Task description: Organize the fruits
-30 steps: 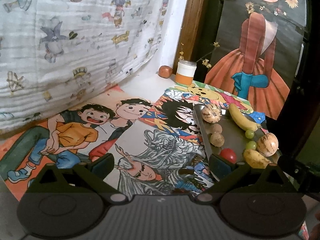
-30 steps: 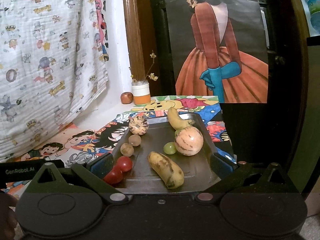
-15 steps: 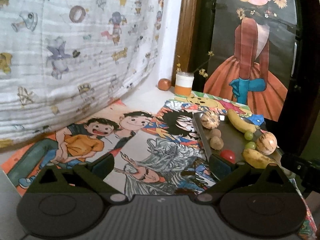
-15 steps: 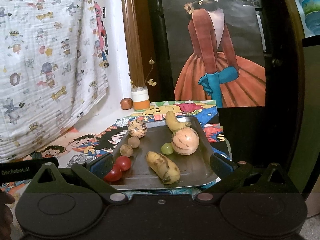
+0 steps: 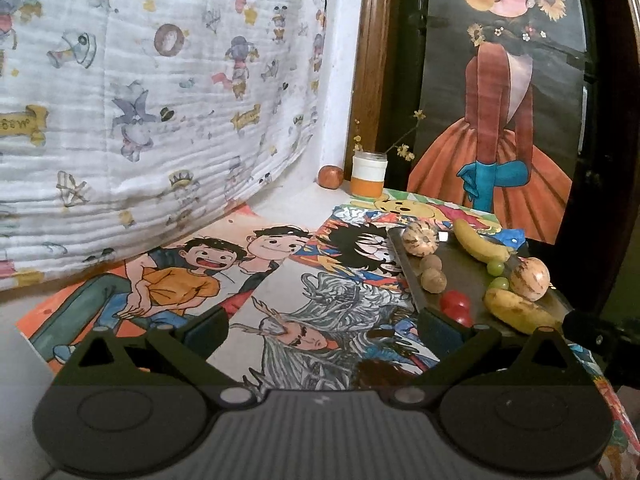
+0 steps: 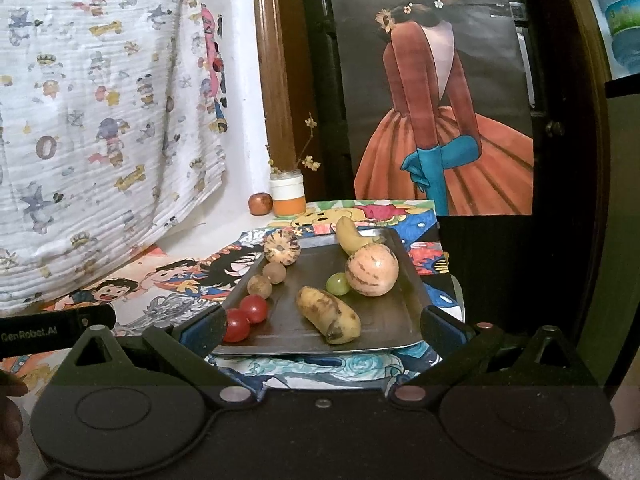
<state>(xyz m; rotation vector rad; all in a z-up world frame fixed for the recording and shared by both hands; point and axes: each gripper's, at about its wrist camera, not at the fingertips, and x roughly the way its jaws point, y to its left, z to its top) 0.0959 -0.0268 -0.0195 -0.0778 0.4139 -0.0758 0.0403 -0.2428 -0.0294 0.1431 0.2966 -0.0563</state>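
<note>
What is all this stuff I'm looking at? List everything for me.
tray: one, dark metal, on the cartoon posters.
bananas: two, yellow and spotted, one near, one at the tray's far edge.
striped melons: two, cream-orange, on the tray.
cherry tomatoes: two, red, near left corner.
brown round fruits: two, along the left edge.
grapes: two, green, mid-tray.
jar: one, white and orange, holding twigs, by the wall.
reddish fruit: one, beside the jar.
left gripper: open, empty.
right gripper: open, empty.
</note>
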